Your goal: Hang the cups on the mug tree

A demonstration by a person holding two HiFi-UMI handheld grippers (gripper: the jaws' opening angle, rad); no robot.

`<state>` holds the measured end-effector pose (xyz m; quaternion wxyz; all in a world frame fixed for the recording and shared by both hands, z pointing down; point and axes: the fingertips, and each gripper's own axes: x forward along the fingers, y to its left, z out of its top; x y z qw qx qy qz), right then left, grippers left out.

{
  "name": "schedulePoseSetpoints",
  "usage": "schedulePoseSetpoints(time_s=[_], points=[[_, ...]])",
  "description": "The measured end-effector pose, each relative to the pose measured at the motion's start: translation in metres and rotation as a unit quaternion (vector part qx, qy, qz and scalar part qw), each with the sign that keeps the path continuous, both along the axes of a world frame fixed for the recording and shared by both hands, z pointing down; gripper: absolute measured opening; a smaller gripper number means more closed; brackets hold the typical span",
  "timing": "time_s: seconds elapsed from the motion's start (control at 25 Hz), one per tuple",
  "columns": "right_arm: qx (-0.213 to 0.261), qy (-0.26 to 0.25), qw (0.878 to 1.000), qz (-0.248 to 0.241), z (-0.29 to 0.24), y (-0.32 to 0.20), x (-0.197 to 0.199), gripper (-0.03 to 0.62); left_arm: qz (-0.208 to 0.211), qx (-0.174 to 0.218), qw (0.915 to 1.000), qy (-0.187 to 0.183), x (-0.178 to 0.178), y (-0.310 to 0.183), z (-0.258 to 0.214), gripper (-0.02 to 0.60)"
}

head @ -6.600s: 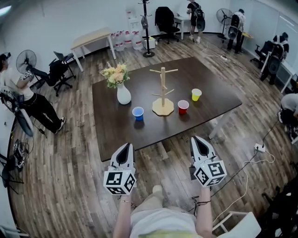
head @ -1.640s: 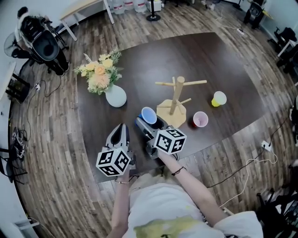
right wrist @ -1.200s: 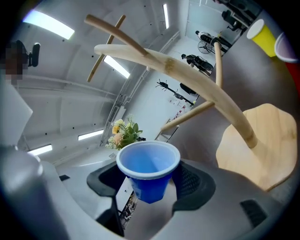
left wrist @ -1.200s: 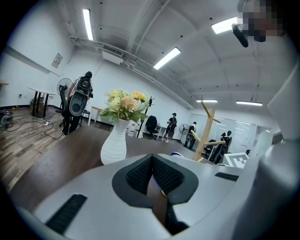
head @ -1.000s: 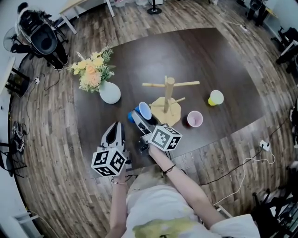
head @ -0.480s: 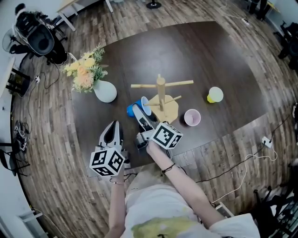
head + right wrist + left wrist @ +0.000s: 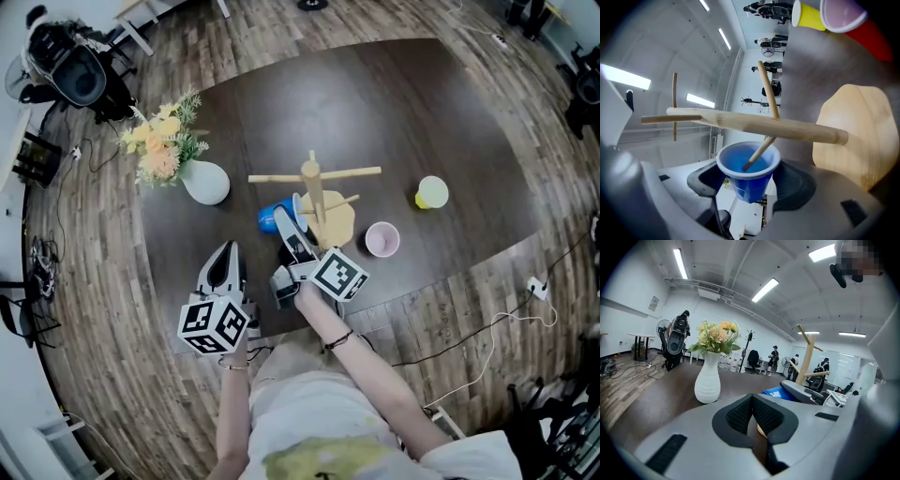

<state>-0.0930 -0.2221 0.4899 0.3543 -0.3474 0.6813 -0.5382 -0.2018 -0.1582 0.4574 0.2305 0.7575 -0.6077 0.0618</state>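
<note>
Head view, blue cup sideways, facing tree

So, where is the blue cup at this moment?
The blue cup is held by the right gripper between its fingers, with a lower peg of the mug tree inside its mouth; in the head view it lies just left of the tree's base.

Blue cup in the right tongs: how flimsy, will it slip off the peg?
Blue cup looks like thin party plastic, so the right tongs could dent it if squeezed harder. Likely very light: with only the peg tip inside its mouth, it may slide off.
</note>
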Motion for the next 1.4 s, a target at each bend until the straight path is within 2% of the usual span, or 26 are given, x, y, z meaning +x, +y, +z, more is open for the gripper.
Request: schedulePoseSetpoints(time_s=[0.08, 0.28, 0.72, 1.16, 1.28, 1.4], points=[[0.02, -0.011, 1.0, -0.001, -0.007, -0.001, 0.003, 0.31, -0.003, -0.001, 1.0, -0.002, 0.001, 0.001, 0.0, 0.023], [0.032, -0.023, 0.999, 0.0, -0.009, -0.004, 0.01, 0.31, -0.01, 0.0, 0.9999, -0.006, 0.002, -0.002, -0.001, 0.023], [-0.025, -0.051, 0.998, 0.009, 0.012, -0.002, 0.024, 0.307, -0.02, -0.001, 0.9998, -0.009, 0.01, -0.004, -0.001, 0.023], [-0.052, -0.065, 0.997, -0.005, 0.024, 0.005, 0.022, 0.311, -0.035, 0.002, 0.9993, -0.011, 0.009, 0.0, -0.005, 0.023], [-0.058, -0.065, 0.996, -0.015, 0.027, 0.007, 0.019, 0.349, -0.038, 0.003, 0.9992, -0.012, 0.008, 0.002, -0.005, 0.023], [-0.064, -0.07, 0.995, -0.024, 0.03, 0.009, 0.016, 0.36, -0.039, 0.003, 0.9992, -0.011, 0.008, 0.002, -0.006, 0.023]])
